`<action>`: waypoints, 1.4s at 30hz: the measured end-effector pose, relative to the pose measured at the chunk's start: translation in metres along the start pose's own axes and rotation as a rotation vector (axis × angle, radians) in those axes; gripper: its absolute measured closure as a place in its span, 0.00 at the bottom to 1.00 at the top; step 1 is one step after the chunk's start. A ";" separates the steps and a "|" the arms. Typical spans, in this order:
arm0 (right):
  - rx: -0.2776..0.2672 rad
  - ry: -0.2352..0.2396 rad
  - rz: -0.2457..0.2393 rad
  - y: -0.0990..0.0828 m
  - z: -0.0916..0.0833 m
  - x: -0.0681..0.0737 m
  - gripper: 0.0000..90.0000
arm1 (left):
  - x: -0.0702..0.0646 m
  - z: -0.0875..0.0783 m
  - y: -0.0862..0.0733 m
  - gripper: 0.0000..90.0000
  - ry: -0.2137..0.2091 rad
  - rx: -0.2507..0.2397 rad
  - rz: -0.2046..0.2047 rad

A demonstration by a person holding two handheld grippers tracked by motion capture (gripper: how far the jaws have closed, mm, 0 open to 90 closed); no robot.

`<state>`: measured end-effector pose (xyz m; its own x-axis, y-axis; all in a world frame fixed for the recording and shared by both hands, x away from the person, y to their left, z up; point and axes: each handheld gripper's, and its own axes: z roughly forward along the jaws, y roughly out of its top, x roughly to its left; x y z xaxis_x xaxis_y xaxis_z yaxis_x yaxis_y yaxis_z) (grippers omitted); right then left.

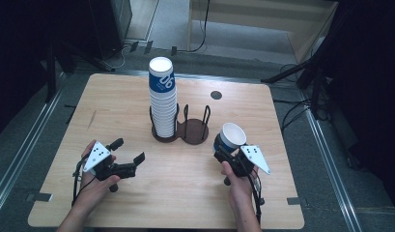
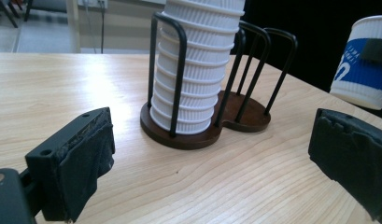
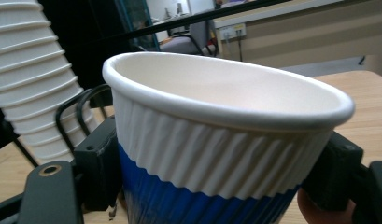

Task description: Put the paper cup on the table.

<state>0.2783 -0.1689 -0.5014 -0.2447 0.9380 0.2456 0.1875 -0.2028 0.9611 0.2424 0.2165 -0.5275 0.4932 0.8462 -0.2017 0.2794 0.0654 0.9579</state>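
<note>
One wooden table point(image 1: 137, 193) carries one dark brown cup holder point(image 1: 185, 131) with two round bays, each fenced by black wire loops. The left bay holds one tall stack of cups point(image 1: 162, 99), white and ribbed, with the top cup showing a blue band; the individual cups in the stack are too closely nested to count exactly. The right bay point(image 1: 195, 130) is unoccupied. One small dark round disc point(image 1: 216, 95) is set into the table surface toward the far edge, right of the stack. Two hand-held grippers are present. The left gripper point(image 1: 130, 157) is held at the near left of the table, apart from the holder, with its jaws spread wide and nothing between them; in the left gripper view both black padded jaws frame the holder base point(image 2: 202, 135) and the lower part of the stack point(image 2: 193, 70). The right gripper point(image 1: 224, 152) is held at the near right, just near of the holder, and its jaws are closed against the sides of one single cup point(image 1: 231, 137). This cup is white-ribbed at the top with a blue lower band, is tilted with its open mouth facing up and toward the far right, and appears lifted clear of the table. In the right gripper view the held cup point(image 3: 216, 154) sits between the two jaws, with the stack point(image 3: 34, 79) at the left.
</note>
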 end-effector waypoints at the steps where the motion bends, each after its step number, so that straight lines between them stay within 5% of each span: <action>1: -0.006 -0.012 -0.005 0.001 0.000 -0.002 0.23 | 0.002 -0.001 0.000 0.01 0.006 0.002 0.000; 19: -0.063 -0.134 -0.072 0.010 0.006 -0.038 0.23 | 0.026 -0.011 0.003 0.02 0.110 0.003 -0.027; 30: -0.070 -0.172 -0.119 0.014 0.015 -0.039 0.23 | 0.042 -0.021 0.004 0.02 0.160 0.005 -0.040; 42: -0.055 -0.204 -0.166 0.022 0.044 -0.039 0.23 | 0.062 -0.033 0.003 0.02 0.225 -0.005 -0.078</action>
<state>0.3336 -0.1977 -0.4953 -0.0703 0.9958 0.0588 0.1078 -0.0510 0.9929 0.2468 0.2866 -0.5310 0.2740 0.9349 -0.2255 0.3056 0.1377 0.9422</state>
